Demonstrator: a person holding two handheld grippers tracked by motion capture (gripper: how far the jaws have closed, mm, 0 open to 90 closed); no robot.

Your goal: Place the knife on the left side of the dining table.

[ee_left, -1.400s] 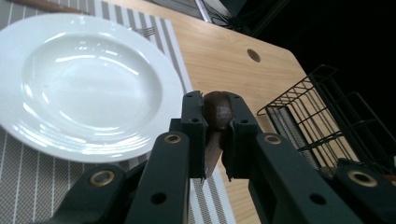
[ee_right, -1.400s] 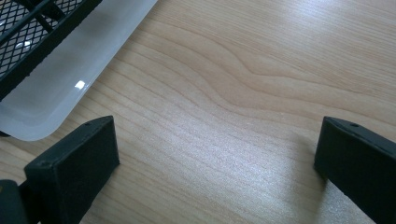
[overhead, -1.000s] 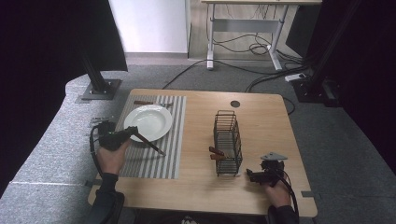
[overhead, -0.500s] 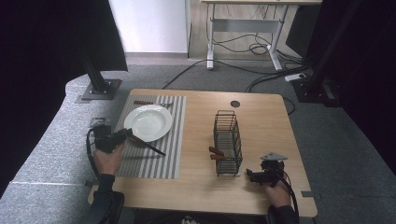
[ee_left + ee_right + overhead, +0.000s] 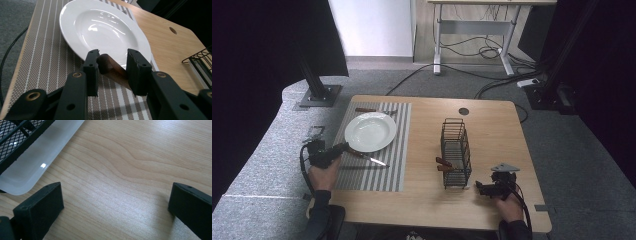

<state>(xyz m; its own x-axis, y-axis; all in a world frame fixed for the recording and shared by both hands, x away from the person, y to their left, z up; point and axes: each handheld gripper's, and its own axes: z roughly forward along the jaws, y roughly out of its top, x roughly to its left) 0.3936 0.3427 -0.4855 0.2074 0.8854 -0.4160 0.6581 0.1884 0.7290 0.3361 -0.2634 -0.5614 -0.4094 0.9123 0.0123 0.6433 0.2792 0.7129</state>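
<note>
From above, my left gripper (image 5: pixel 343 147) holds a knife (image 5: pixel 368 159) by its handle, just below the white plate (image 5: pixel 370 131). In its own view the jaws clamp the brown handle (image 5: pixel 113 70) before the plate. My right gripper (image 5: pixel 116 207) is wide open over bare table (image 5: pixel 140 157).

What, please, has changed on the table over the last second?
The left gripper has drawn back toward the person and slightly left, bringing the wooden-handled knife with it; the handle sits between its fingers. The plate, wire rack and open right gripper stayed put.
</note>
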